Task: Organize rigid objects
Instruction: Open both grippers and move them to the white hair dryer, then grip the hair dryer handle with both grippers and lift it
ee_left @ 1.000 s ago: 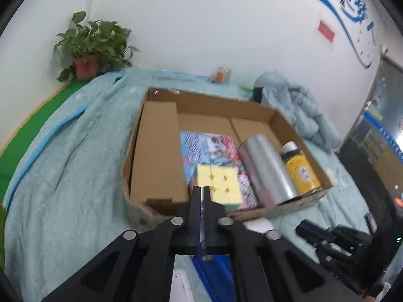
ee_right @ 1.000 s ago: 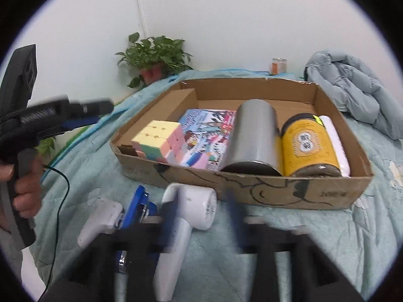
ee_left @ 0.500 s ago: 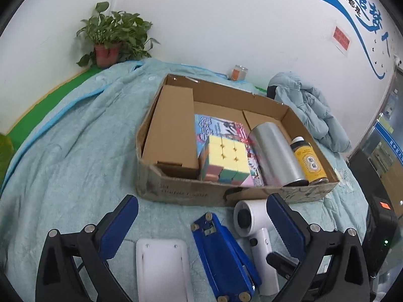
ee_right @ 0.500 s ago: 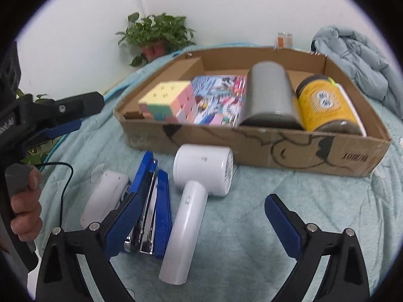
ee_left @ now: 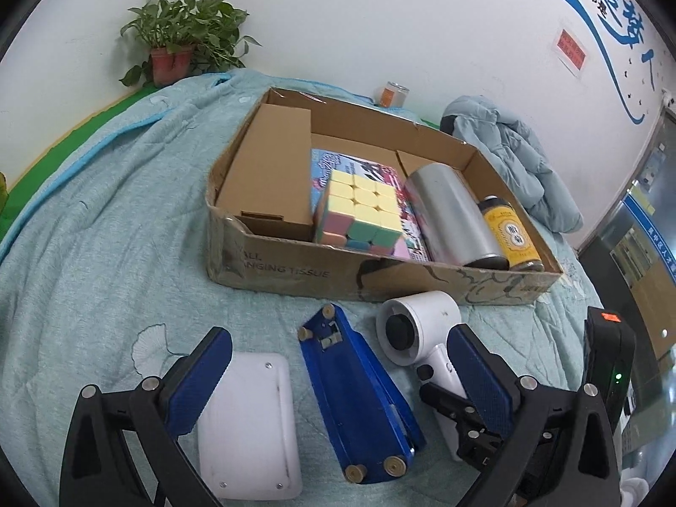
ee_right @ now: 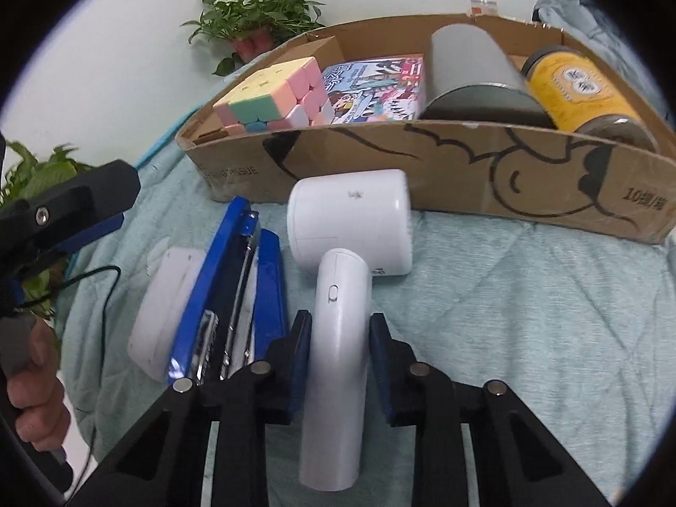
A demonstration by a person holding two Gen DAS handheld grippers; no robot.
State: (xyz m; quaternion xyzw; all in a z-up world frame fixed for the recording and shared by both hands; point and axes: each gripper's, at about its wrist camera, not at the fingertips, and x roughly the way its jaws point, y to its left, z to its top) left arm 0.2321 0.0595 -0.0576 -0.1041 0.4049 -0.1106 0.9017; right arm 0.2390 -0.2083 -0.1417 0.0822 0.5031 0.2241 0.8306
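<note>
Right gripper [ee_right: 340, 350]: jaws have just been closing and now clamp the handle of the white hair dryer [ee_right: 350, 253], pads pressed on both sides.
Left gripper [ee_left: 333, 384]: jaws spread wide, nothing held; it hangs over the blue stapler [ee_left: 359, 393] with the white flat device [ee_left: 249, 422] at its left pad.
Hair dryer position: lying on the teal quilt [ee_right: 528, 317], barrel just beside the front wall of the cardboard box [ee_right: 464, 177].
Neighbours: the stapler lies just left of the dryer handle, close to the right gripper's left finger.
Box contents: pastel puzzle cube [ee_left: 359, 211] on an illustrated booklet [ee_right: 376, 88], a silver can [ee_left: 452, 215] and a yellow-labelled jar [ee_left: 509, 232] on their sides.
Writing: "ANGING TISSUE" [ee_left: 279, 268] on the box front.
Dryer look: smooth white, short round barrel, small oval button on the handle.
Background: potted plant [ee_left: 177, 46].
</note>
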